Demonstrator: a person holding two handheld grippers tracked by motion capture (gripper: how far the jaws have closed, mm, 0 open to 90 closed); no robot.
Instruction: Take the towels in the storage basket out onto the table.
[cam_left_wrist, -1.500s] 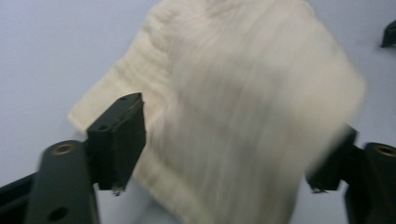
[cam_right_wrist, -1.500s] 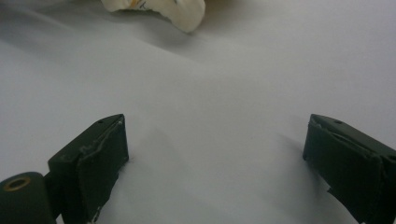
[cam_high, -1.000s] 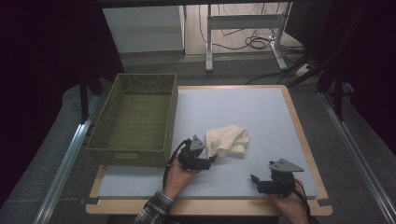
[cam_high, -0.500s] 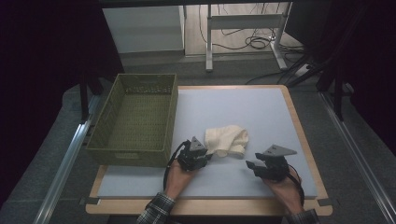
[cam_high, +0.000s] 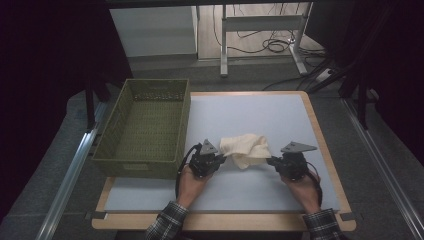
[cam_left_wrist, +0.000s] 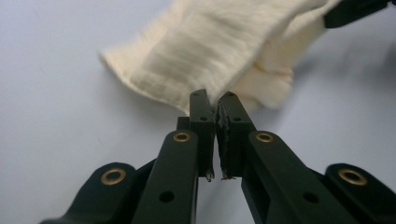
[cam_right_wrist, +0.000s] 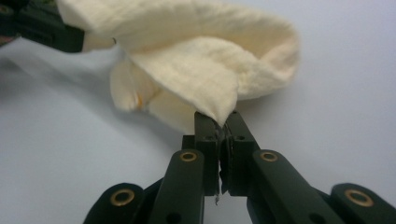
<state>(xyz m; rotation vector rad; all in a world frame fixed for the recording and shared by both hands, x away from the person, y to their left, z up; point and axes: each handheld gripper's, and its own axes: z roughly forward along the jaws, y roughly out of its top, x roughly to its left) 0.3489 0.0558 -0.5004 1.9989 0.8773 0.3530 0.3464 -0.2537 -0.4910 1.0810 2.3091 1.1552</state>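
Table (cam_high: 320, 130): pale blue-grey top, light wooden rim.
Floor (cam_high: 250, 45): wooden boards beyond the table, grey matting beside it.
Desk frame (cam_high: 260, 22): white metal legs, far side.
Cables (cam_high: 272, 46): black, coiled on floor.
Surroundings: dark curtains at both sides.
Light: dim.

Pale blue table (cam_high: 250, 117) with wooden edge, green basket (cam_high: 145, 127) at left, cream cloth (cam_high: 247, 149) near the front.

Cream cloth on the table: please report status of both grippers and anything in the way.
Left gripper shut on cream cloth edge. Right gripper shut on the opposite corner. Jaws have just closed. Green basket left of it, apart; nothing blocking.
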